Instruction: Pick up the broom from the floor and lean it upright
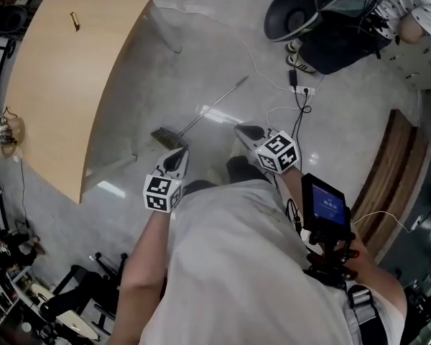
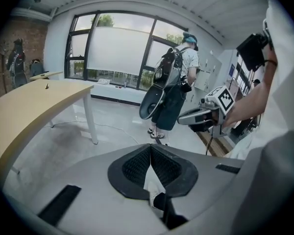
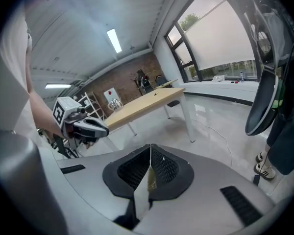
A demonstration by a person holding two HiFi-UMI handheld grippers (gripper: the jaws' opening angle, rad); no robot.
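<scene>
The broom (image 1: 201, 111) lies flat on the floor (image 1: 201, 49), its brush head at the 7 o'clock end and its thin handle running off toward 1 o'clock, with the table (image 1: 65, 85) at its 9 o'clock. The left gripper (image 1: 177, 157) hovers just at 6 o'clock of the brush head, its jaws pressed together with nothing between them. The right gripper (image 1: 250, 131) is at the left one's 2 o'clock, beside the handle, with its jaws likewise closed and empty.
</scene>
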